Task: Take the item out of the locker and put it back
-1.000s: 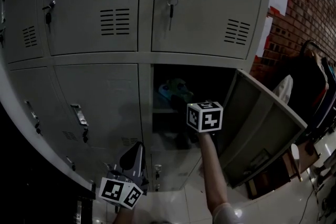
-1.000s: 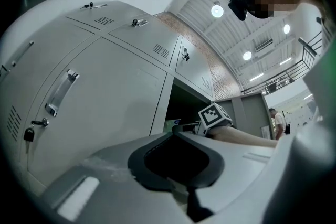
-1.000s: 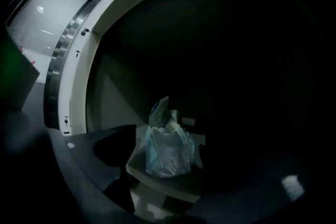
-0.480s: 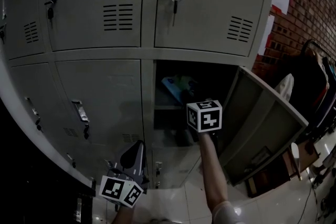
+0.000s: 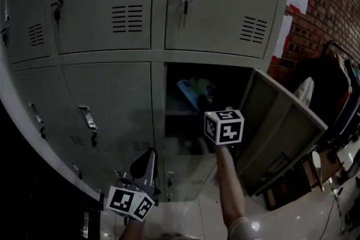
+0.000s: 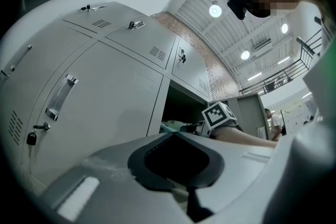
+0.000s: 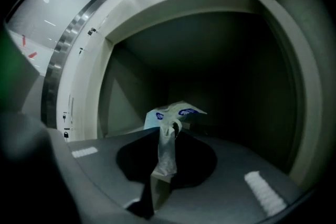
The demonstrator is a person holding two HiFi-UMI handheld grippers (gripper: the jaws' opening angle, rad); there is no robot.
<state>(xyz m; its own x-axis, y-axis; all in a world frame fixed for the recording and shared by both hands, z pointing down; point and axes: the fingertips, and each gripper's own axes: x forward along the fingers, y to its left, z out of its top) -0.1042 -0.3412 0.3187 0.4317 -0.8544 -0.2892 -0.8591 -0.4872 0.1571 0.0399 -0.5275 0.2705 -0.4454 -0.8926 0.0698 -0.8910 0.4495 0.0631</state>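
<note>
The lower right locker (image 5: 202,121) stands open. Inside it is a pale blue plastic bag (image 5: 194,90) with blue print, above the shelf (image 5: 179,114). My right gripper (image 7: 168,132) reaches into the compartment, its marker cube (image 5: 224,127) in front of the opening. Its jaws are shut on a twisted strip of the bag (image 7: 165,157), and the bag's body (image 7: 176,113) sits just beyond the tips. My left gripper (image 5: 146,159) hangs low in front of the closed lower locker door (image 5: 109,104). It is shut (image 6: 175,136) and holds nothing.
The open locker door (image 5: 281,132) swings out to the right of my right arm (image 5: 229,188). Keys hang from the upper locker's lock (image 5: 184,4). A brick wall (image 5: 332,3) and a clothes rack (image 5: 337,93) stand at the right. White floor tiles (image 5: 197,216) lie below.
The bag has risen and tilted inside the locker. The right gripper's cube has shifted slightly right and down. The left gripper has stayed in place.
</note>
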